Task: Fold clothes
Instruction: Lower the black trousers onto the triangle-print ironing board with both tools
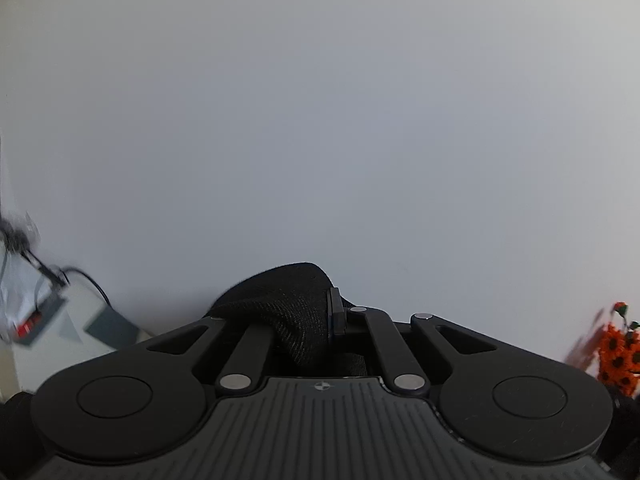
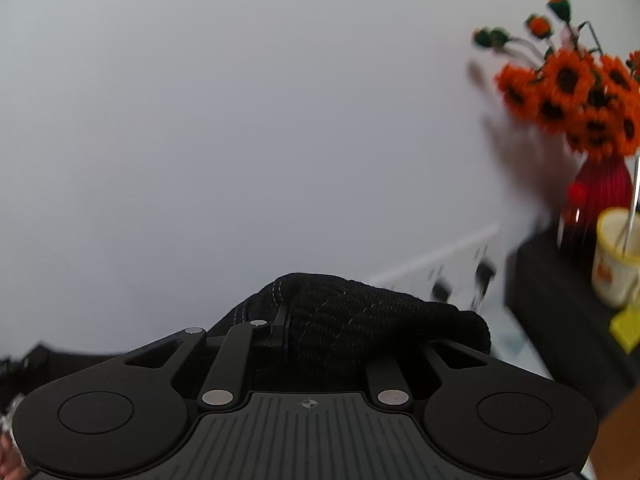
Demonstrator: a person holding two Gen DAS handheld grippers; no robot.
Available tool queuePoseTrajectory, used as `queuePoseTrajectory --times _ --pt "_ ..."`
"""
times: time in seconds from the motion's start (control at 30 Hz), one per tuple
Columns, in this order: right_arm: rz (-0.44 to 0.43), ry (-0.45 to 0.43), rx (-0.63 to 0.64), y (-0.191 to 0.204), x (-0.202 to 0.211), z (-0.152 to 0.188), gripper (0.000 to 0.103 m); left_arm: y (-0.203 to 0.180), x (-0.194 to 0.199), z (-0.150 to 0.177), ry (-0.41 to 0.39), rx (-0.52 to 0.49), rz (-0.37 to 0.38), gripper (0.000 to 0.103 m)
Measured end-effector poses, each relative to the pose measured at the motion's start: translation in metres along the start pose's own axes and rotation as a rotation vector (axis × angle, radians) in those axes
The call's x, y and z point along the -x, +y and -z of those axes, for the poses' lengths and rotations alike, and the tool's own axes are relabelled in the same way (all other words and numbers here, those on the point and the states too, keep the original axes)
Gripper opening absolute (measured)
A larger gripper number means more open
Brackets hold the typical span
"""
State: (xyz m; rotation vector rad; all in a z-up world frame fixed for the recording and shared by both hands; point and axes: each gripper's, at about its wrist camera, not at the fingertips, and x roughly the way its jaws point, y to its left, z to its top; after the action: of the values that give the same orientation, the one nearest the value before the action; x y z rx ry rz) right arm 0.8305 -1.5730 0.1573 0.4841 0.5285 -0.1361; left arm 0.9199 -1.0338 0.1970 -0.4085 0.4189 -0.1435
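Observation:
Both grippers point up at a plain white wall. My left gripper (image 1: 320, 312) is shut on a bunch of black knitted cloth (image 1: 288, 304), which bulges over its fingers and hides the left one. In the right wrist view my right gripper (image 2: 304, 320) is shut on the same kind of black cloth (image 2: 360, 316), here with pale stitching along a seam; the cloth drapes to the right over the right finger. The rest of the garment hangs below both cameras, out of sight.
Orange artificial sunflowers (image 2: 576, 92) in a red vase (image 2: 604, 184) stand on a dark cabinet (image 2: 560, 300) at right, beside a white and yellow cup (image 2: 616, 256). The same flowers (image 1: 616, 348) show low right in the left view. A cabled device (image 1: 36, 320) lies low left.

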Motion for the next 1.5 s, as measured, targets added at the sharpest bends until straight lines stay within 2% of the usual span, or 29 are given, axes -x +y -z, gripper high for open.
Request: queuePoseTrajectory --times 0.07,0.13,0.2,0.23,0.37,0.43,0.5,0.53,0.63,0.67,0.7,0.77,0.83,0.93,0.97,1.03,1.07,1.1,1.13,1.2,1.27,1.37,1.43,1.5 --pt "-0.005 -0.004 0.008 -0.035 0.002 -0.003 0.012 -0.020 0.007 0.014 0.035 -0.019 0.035 0.006" --pt "-0.010 -0.007 0.016 -0.071 0.004 -0.006 0.012 -0.036 0.014 0.041 0.111 -0.091 0.085 0.006" --pt "-0.005 0.006 0.033 -0.104 0.004 -0.004 0.012 -0.049 0.014 0.087 0.245 -0.133 0.150 0.007" --pt "0.015 0.043 0.058 -0.116 0.003 0.007 0.013 -0.055 0.012 0.112 0.324 -0.151 0.179 0.007" --pt "0.112 0.150 0.140 -0.125 0.009 0.087 0.013 -0.050 0.008 0.225 0.649 -0.191 0.223 0.008" --pt "0.162 0.201 0.180 -0.127 0.013 0.130 0.013 -0.044 -0.002 0.271 0.806 -0.206 0.237 0.008" --pt "0.212 0.251 0.220 -0.129 0.017 0.173 0.015 -0.043 -0.011 0.300 0.954 -0.240 0.241 0.008" --pt "0.236 0.276 0.239 -0.130 0.019 0.195 0.015 -0.042 -0.016 0.308 0.986 -0.253 0.220 0.008" --pt "0.311 0.352 0.299 -0.132 0.025 0.259 0.024 -0.039 -0.032 0.321 1.057 -0.264 0.160 0.014" --pt "0.345 0.364 0.312 -0.131 0.027 0.272 0.036 -0.037 -0.039 0.324 1.077 -0.263 0.138 0.020" --pt "0.389 0.360 0.315 -0.126 0.030 0.271 0.051 -0.037 -0.044 0.324 1.097 -0.260 0.107 0.032" --pt "0.442 0.336 0.320 -0.114 0.037 0.265 0.062 -0.037 -0.048 0.319 1.105 -0.264 0.091 0.041" --pt "0.431 0.309 0.299 -0.100 0.051 0.254 0.062 -0.039 -0.042 0.304 1.074 -0.300 0.116 0.046" --pt "0.432 0.260 0.255 -0.085 0.068 0.240 0.067 -0.047 -0.023 0.287 1.011 -0.458 0.100 0.063" --pt "0.438 0.251 0.243 -0.078 0.073 0.236 0.069 -0.049 -0.016 0.282 0.986 -0.513 0.091 0.073" --pt "0.447 0.236 0.205 -0.064 0.080 0.224 0.077 -0.047 -0.004 0.272 0.932 -0.587 0.082 0.075" --pt "0.437 0.215 0.170 -0.060 0.081 0.218 0.089 -0.044 0.002 0.265 0.897 -0.593 0.080 0.075" --pt "0.414 0.187 0.131 -0.058 0.079 0.212 0.094 -0.038 0.009 0.255 0.845 -0.578 0.072 0.076" --pt "0.392 0.158 0.091 -0.057 0.077 0.206 0.094 -0.031 0.016 0.245 0.780 -0.543 0.060 0.078" --pt "0.362 0.116 0.073 -0.041 0.069 0.198 0.095 -0.011 0.027 0.227 0.676 -0.453 0.045 0.092" --pt "0.332 0.081 0.093 -0.016 0.058 0.193 0.096 0.021 0.033 0.213 0.606 -0.358 0.016 0.093" --pt "0.247 0.090 0.201 0.042 0.027 0.203 0.097 0.086 0.031 0.201 0.607 -0.216 -0.082 0.093" --pt "0.179 0.114 0.281 0.091 0.002 0.219 0.097 0.138 0.031 0.200 0.647 -0.119 -0.211 0.093" --pt "0.088 0.143 0.388 0.144 -0.026 0.245 0.099 0.191 0.036 0.199 0.656 0.000 -0.291 0.093"
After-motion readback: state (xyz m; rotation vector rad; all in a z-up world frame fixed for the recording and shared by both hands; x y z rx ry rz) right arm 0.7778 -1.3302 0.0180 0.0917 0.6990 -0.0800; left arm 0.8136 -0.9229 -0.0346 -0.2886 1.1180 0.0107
